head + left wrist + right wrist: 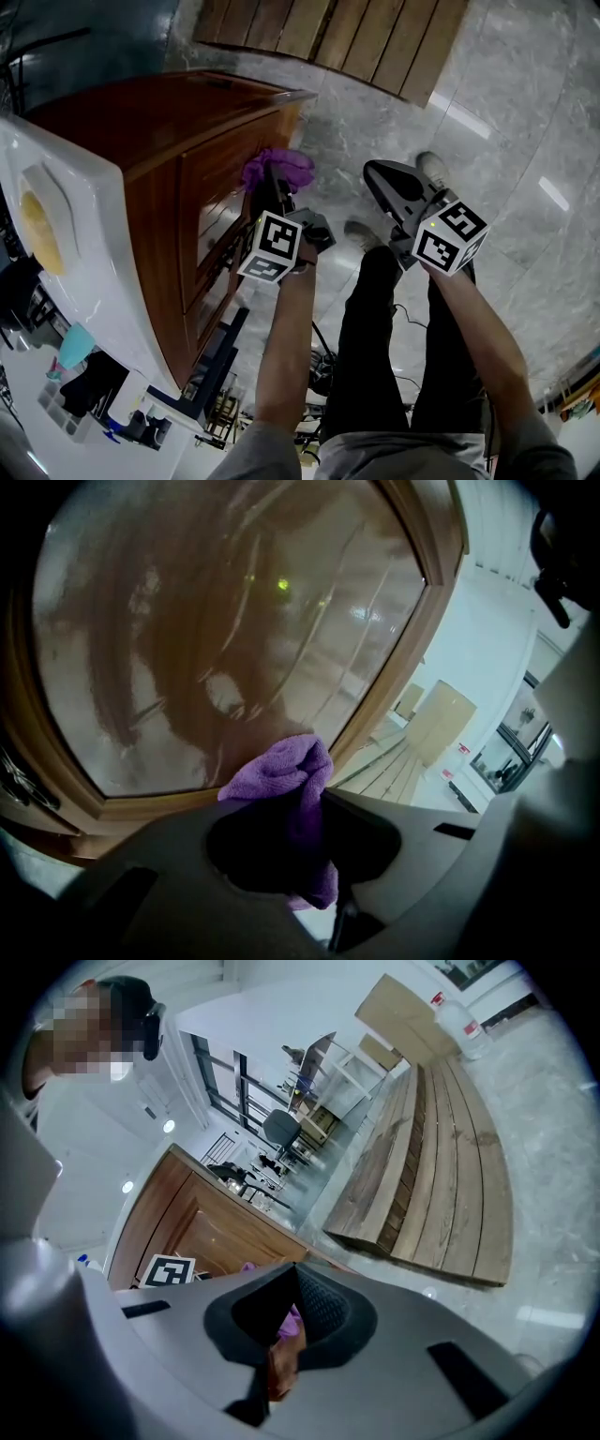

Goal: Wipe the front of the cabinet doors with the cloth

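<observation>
A purple cloth (278, 169) is bunched against the upper front of the brown wooden cabinet door (211, 220). My left gripper (272, 185) is shut on it. In the left gripper view the cloth (286, 778) sticks out from between the jaws of the left gripper (314, 810). It touches the lower frame of the glossy door panel (216, 621). My right gripper (382, 174) hangs over the floor to the right of the cabinet, shut and holding nothing. In the right gripper view the right gripper (291, 1324) points toward the cabinet (202, 1227). A sliver of purple shows past its jaws.
A white appliance (66, 225) stands against the cabinet's left side. A slatted wooden platform (328, 28) lies on the marble floor (506, 103) beyond the cabinet, and it also shows as the platform (441, 1176) ahead of the right gripper. The person's legs (375, 337) stand below the grippers.
</observation>
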Available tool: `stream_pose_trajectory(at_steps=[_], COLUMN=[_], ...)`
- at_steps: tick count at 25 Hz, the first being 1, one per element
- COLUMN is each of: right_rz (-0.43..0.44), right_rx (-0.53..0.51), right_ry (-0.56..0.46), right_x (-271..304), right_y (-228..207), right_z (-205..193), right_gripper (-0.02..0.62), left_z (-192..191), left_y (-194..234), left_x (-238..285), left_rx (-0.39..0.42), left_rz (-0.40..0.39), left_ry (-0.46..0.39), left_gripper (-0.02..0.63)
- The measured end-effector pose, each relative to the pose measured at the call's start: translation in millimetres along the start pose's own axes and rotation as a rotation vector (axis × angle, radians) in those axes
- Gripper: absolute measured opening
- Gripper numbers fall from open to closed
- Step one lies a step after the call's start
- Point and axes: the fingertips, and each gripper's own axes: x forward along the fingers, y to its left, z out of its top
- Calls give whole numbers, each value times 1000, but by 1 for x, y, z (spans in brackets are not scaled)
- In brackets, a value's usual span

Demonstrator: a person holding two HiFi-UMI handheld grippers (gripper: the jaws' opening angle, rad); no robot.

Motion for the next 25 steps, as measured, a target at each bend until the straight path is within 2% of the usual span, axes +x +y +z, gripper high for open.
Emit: stream_pose_trajectory(at_steps=[25], right_rz=[-10], right_rx=[22], right_ry=[-24], right_x=[-6], right_y=[-20], right_z=[27], right_gripper=[9], left_z=[7], left_y=[-34], left_x=[26], left_rx=[12], left_rz=[-26], left_ry=[6], left_gripper=[78])
